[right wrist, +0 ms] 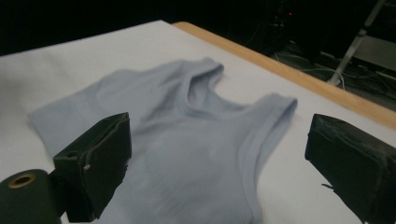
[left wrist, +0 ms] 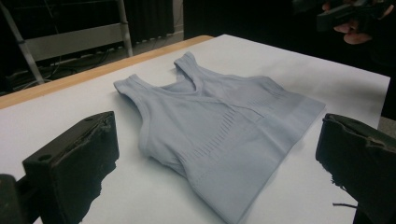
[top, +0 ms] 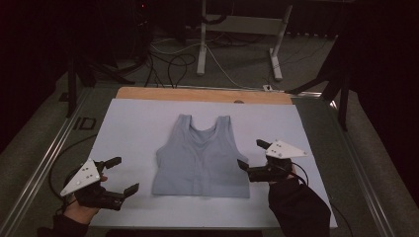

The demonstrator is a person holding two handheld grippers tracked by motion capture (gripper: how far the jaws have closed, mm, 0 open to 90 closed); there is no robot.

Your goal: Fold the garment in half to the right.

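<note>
A light blue sleeveless crop top [top: 200, 158] lies flat in the middle of the white sheet [top: 133, 128], straps toward the far edge. My left gripper [top: 123, 174] hovers open to the left of the top's hem, clear of the cloth. In the left gripper view the top [left wrist: 219, 126] spreads between the two wide-apart jaws. My right gripper [top: 251, 154] is open at the top's right side, its lower jaw close to the cloth's edge. The right gripper view looks across the top [right wrist: 187, 130] toward its straps, nothing between the jaws.
The sheet covers a wooden board [top: 202, 94] whose far edge shows bare. Metal rails [top: 44, 163] border the table on both sides. Beyond the table stand a white frame [top: 237, 29], dark tripod legs [top: 336, 84] and loose cables on the floor.
</note>
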